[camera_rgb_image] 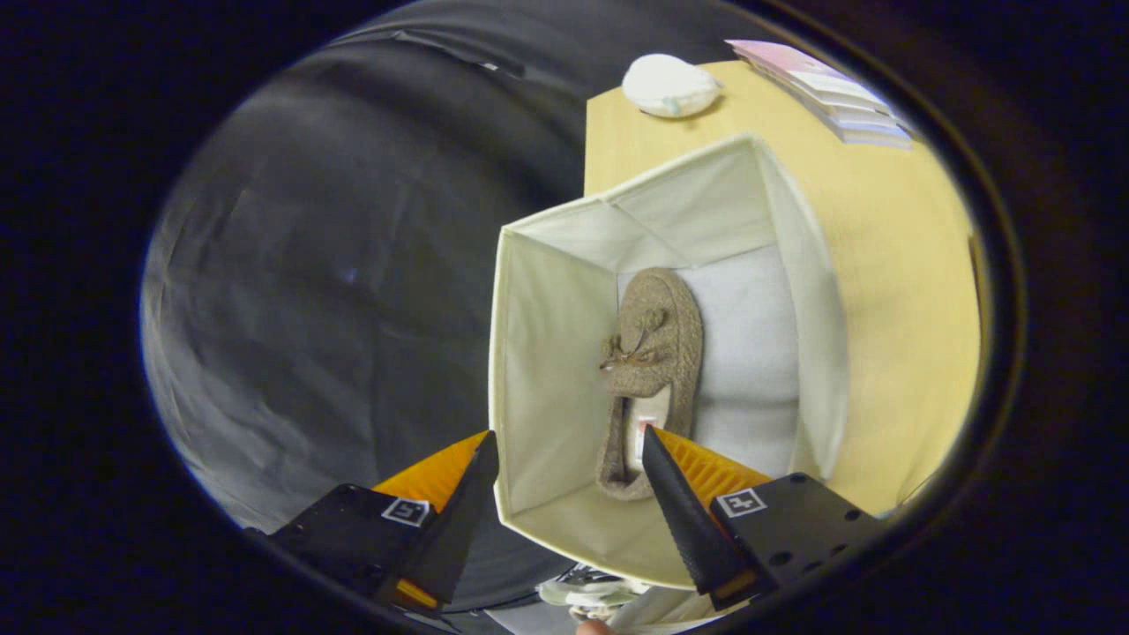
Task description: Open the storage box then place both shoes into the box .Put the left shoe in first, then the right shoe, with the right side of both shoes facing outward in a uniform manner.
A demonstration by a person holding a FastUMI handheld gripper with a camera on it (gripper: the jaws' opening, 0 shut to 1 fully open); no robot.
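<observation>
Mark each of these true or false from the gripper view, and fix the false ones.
1. One shoe lies inside the storage box. True.
2. The tool is shut on the shoe. False: its fingers are spread apart and hold nothing.
3. The box stands on a wooden table. True.
4. Two shoes sit in the box. False: one, lying along the box's floor by one wall.
5. A white rounded object and a stack of cards lie beyond the box. True.

A pale wooden table [891, 291] stands against dark, creased cloth walls [335, 291]. At its far edge lie a stack of what look like thin booklets [829, 93] and a white rounded object [670, 85].
</observation>
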